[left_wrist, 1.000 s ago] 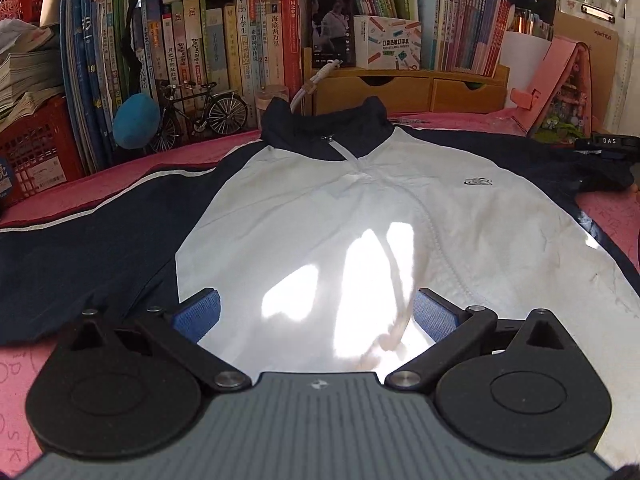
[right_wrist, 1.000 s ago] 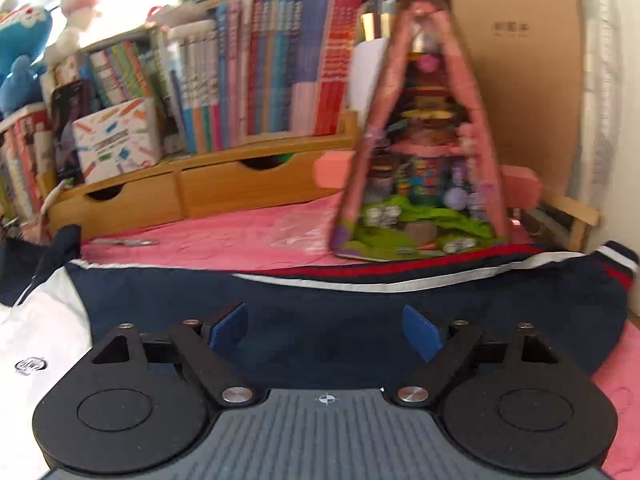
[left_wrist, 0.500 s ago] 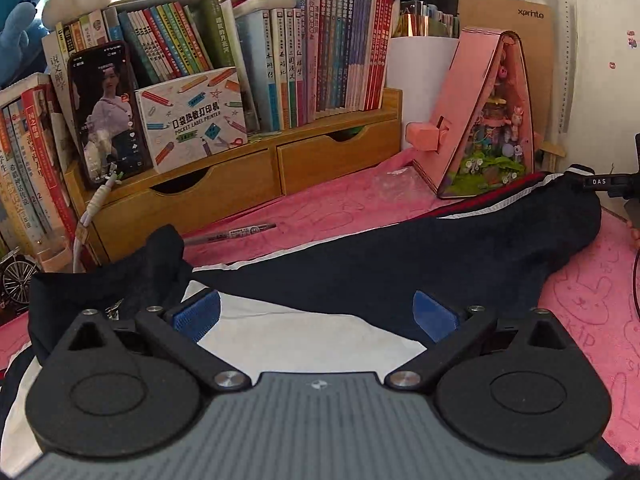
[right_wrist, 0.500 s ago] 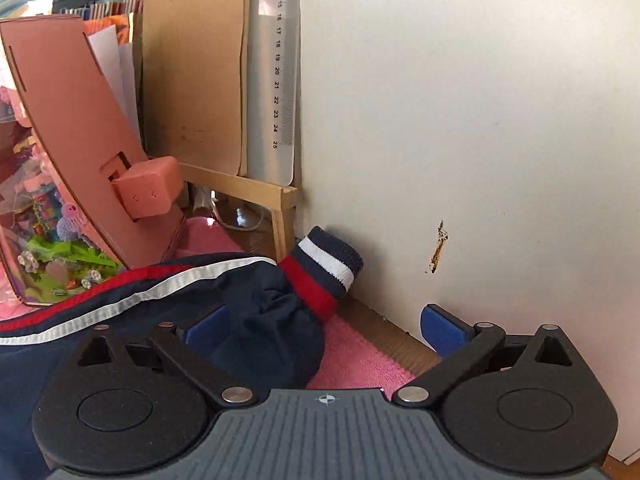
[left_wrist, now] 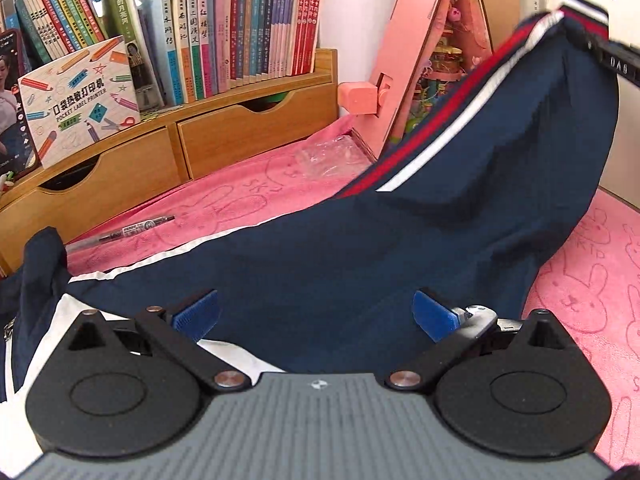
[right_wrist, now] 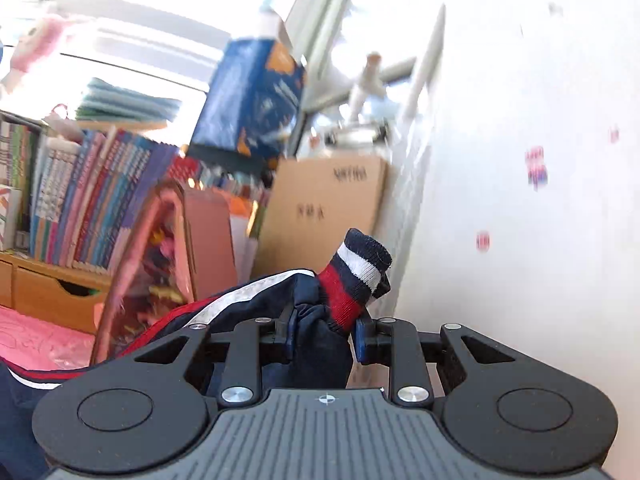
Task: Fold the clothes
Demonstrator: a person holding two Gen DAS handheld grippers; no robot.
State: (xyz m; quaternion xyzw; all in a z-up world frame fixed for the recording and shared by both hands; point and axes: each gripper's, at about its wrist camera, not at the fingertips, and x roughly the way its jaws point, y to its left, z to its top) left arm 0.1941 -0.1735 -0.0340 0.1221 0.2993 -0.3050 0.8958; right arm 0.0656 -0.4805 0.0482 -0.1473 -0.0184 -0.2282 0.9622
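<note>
Closing on the sleeve end, the right gripper (right_wrist: 322, 334) has its blue pads pressed against bunched navy fabric just below the striped knit cuff (right_wrist: 360, 268), which sticks up above the jaws in navy, white and red bands. Right wrist view is motion-blurred in the background; a white wall sits to the right of the cuff.

Left wrist view: the navy and white zip-up jacket (left_wrist: 320, 264) lies on the pink rabbit-print towel (left_wrist: 580, 280) that covers the desk. Its navy sleeve (left_wrist: 520, 152), with red and white stripes along the seam, rises from the shoulder up to the upper right corner, where the black tip of the right gripper holds the cuff off the towel. The white front panel (left_wrist: 48, 328) shows at lower left, the dark collar (left_wrist: 40, 256) beside it.

The left gripper (left_wrist: 316, 314) hovers over the shoulder area, jaws wide apart, blue pads (left_wrist: 196, 312) clear of each other with nothing pinched; whether they touch the cloth beneath, I cannot tell.

Behind the jacket: a grey pen (left_wrist: 128, 230) lying on the towel, a wooden two-drawer organiser (left_wrist: 168, 156) carrying a row of upright books (left_wrist: 248, 20), and a pink triangular miniature house (left_wrist: 432, 60) just behind the raised sleeve.
</note>
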